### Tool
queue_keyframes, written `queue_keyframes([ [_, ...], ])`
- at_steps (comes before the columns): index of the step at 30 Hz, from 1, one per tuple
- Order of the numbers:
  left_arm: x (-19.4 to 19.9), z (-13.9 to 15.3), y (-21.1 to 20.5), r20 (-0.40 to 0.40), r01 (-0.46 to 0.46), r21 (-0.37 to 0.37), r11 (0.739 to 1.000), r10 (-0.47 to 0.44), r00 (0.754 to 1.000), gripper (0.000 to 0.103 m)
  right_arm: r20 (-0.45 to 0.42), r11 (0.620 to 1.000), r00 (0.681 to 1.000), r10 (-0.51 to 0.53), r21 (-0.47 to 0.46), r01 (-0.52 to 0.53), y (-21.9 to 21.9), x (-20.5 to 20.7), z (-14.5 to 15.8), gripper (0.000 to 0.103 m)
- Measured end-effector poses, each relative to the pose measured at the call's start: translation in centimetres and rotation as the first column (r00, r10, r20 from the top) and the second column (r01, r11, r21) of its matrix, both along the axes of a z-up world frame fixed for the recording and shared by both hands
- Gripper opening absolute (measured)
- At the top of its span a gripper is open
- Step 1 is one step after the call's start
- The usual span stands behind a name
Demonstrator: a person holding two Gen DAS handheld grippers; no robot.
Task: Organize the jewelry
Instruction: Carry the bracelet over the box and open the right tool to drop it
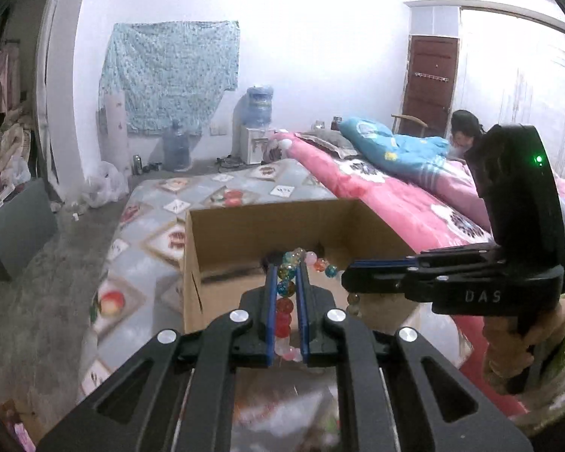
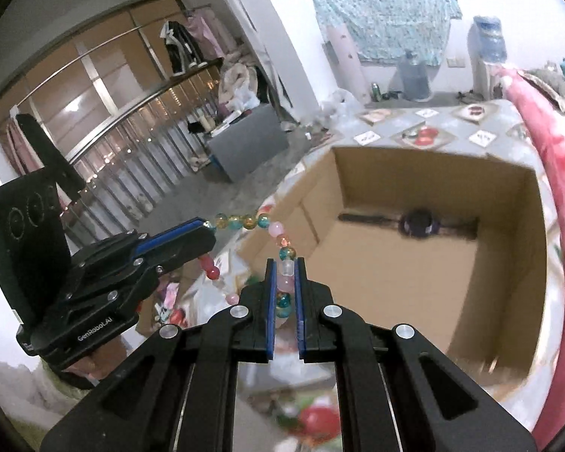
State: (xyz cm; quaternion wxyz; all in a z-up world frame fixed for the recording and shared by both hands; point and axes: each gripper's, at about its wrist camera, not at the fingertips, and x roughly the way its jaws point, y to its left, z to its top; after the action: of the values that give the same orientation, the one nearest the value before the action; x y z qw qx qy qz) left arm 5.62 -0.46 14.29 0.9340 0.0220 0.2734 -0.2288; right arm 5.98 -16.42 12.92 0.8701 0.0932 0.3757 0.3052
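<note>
Cardboard box sits open ahead; your left gripper and right gripper each clamp the bead bracelet, strung between them just above the box's near-left corner.

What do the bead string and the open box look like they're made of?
Bead string: looks like glossy glass or acrylic; the beads are translucent, crackled and multicoloured. Which of the two, unclear. Open box: plain brown cardboard, matte, with folded flaps.
</note>
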Motion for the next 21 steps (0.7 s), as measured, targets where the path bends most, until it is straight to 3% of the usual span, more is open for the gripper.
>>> queue_keyframes([
  [6, 6.6, -1.9, -1.0, -0.091, -0.013, 0.078, 0.997, 0.02, 0.996, 0.009, -0.208, 0.999, 0.978, 0.016, -0.026, -0.022, 0.1, 7.0, -2.7, 0.007],
  [12, 10.9, -5.0, -2.0, -0.187, -0.018, 0.146, 0.989, 0.045, 0.981, 0.01, -0.419, 0.999, 0.908, 0.019, -0.034, -0.037, 1.2, 12.7, -6.9, 0.007],
  [15, 11.9, -6.3, -2.3, -0.198, -0.027, 0.195, 0.98, 0.066, 0.978, 0.01, -0.469, 0.998, 0.883, -0.007, -0.063, -0.025, 1.9, 14.4, -8.2, 0.01],
  [17, 12.4, -6.8, -2.4, -0.191, -0.045, 0.228, 0.973, 0.09, 0.977, 0.012, -0.467, 0.996, 0.883, -0.04, -0.094, -0.005, 1.9, 14.7, -8.4, 0.013],
  [21, 11.9, -6.5, -1.7, -0.161, -0.064, 0.199, 0.978, 0.097, 0.982, 0.016, -0.444, 0.997, 0.894, -0.056, -0.07, 0.028, 1.1, 14.1, -8.1, 0.014],
])
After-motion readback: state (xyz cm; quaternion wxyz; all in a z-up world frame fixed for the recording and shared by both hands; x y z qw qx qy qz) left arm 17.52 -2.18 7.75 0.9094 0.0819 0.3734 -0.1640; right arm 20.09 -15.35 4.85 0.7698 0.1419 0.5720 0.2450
